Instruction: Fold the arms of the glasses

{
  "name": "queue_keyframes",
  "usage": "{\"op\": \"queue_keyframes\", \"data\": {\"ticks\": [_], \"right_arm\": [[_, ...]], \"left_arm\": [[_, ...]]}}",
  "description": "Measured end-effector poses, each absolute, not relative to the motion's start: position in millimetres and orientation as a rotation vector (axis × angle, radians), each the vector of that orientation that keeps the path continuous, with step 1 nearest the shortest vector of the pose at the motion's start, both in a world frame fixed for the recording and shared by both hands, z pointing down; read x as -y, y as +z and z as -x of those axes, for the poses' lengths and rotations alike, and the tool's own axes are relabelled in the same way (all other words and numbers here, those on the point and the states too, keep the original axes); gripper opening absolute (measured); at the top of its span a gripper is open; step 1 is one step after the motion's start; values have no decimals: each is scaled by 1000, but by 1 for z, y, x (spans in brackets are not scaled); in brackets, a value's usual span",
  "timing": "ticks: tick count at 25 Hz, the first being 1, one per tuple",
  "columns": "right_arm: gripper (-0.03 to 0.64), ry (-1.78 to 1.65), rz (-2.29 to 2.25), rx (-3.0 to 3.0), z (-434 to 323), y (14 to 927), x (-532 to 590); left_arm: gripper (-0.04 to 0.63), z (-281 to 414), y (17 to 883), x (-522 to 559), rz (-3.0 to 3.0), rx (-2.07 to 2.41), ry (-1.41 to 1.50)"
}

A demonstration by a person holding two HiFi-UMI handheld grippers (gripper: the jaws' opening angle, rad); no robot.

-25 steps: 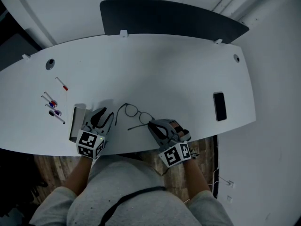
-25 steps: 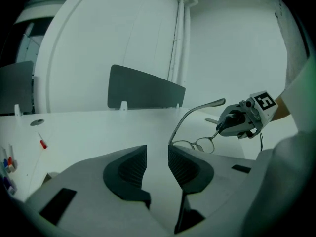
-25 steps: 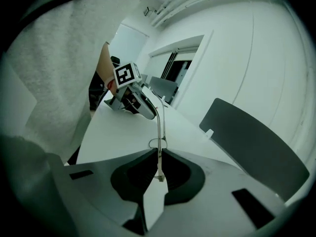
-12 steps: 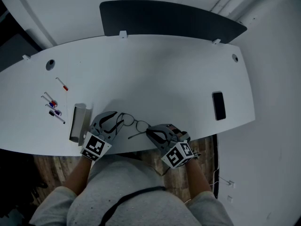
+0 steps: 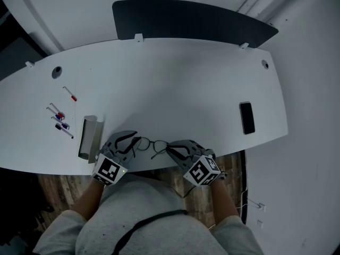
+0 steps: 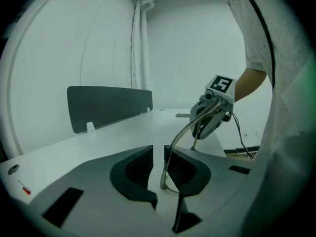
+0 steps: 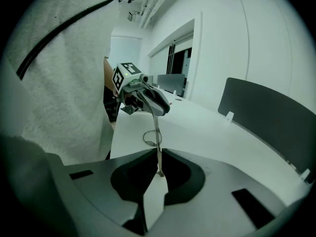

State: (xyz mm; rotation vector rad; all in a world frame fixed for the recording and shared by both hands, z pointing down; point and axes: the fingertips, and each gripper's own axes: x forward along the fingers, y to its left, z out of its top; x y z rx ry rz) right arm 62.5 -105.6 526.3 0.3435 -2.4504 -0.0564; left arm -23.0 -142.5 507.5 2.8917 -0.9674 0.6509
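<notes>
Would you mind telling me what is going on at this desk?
A person at a white desk is handling glasses with two handheld grippers. The right gripper is shut on one arm's tip; the left gripper has the other arm between its jaws, which have just been closing without yet pinching it.

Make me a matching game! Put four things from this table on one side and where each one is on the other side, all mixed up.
Things:
1. glasses
2. phone
3. pens
4. dark panel

Places:
A. standing along the far edge of the table
B. near edge, in the middle
C. left end
D. right end

Pairs: 1-B, 2-D, 3-C, 4-A
</notes>
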Motion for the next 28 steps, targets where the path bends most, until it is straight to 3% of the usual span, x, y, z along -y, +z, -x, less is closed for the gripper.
{"op": "queue_keyframes", "data": {"ticks": [10,16,28], "right_arm": [[37,-18,-370,2421,-66,530,113],[37,-49,-380,2338,-69,534,122],[37,-313,-258,1992,-47,552,131]], "left_arm": [[79,32,509,128,-2878,964,689],[34,32,508,130,-2882,968,688],[34,35,509,128,-2835,947,639]]}}
